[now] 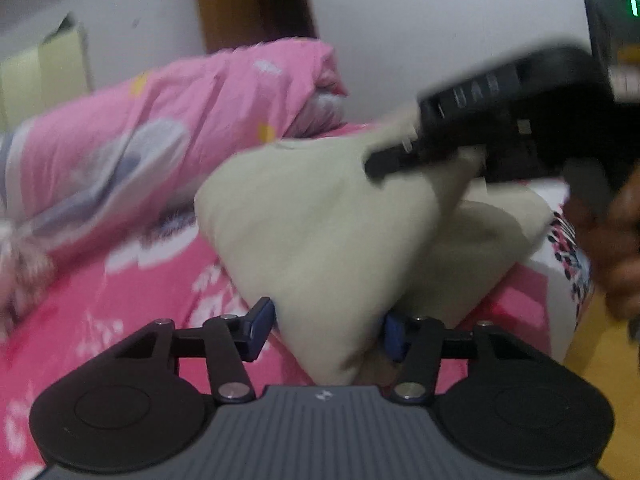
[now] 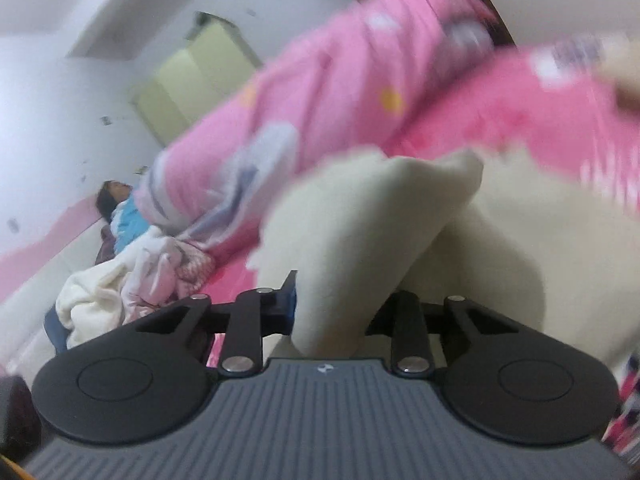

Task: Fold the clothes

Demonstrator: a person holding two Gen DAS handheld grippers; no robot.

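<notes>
A cream garment [image 1: 320, 220] lies bunched on the pink bed sheet [image 1: 120, 300]. In the left wrist view one fold of it runs down between the blue pads [image 1: 260, 328] of my left gripper [image 1: 328, 332], which is shut on it. Up to the right, my right gripper [image 1: 374, 166] pinches another corner and holds it raised, so the cloth stretches between the two grippers. The right wrist view shows the cream garment [image 2: 360, 220] filling the gap of the right gripper [image 2: 340, 312]. Its right finger is hidden behind the cloth. Both views are blurred.
A rolled pink quilt [image 1: 160, 128] lies along the far side of the bed. A hand [image 1: 616, 248] holds the right gripper near the bed's edge. A pile of clothes [image 2: 120, 280] and a person lying down [image 2: 116, 204] are farther along the bed, with a wardrobe [image 2: 192, 80] behind.
</notes>
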